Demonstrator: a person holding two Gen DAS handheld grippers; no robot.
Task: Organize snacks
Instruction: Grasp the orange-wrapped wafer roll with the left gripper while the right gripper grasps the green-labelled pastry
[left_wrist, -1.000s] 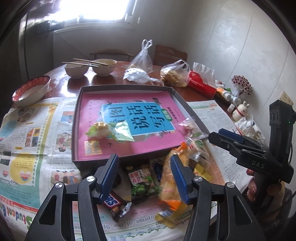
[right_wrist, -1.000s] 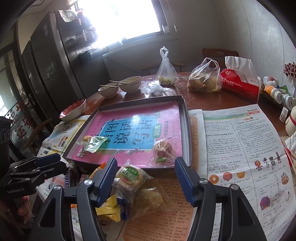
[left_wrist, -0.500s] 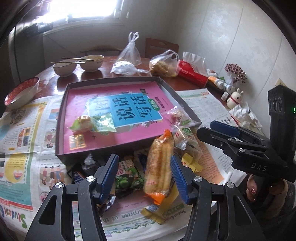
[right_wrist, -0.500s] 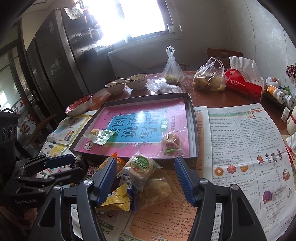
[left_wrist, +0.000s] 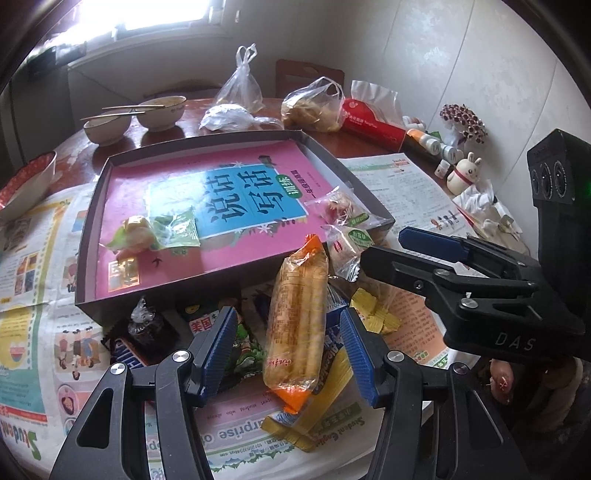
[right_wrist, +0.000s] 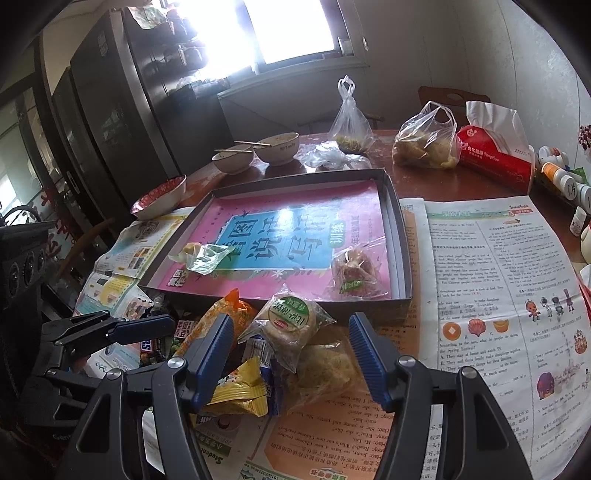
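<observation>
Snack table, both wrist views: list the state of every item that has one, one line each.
Left gripper: open, long orange packet between its jaws, untouched.
Right gripper: open above the snack pile.
Long orange packet: sealed, lying on the pile.
Round green-label cake: wrapped, outside the tray.
Tray: lidless, two wrapped snacks inside.
Tissue pack: opened, tissue sticking out.
Tied plastic bag: knotted shut.

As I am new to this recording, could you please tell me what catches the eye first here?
The shallow dark cardboard box lined with a bright pink and blue booklet dominates the table's middle. Before its near wall lies a heap of wrapped snacks, topped by a long orange-ended cracker packet between the open left claw.
</observation>
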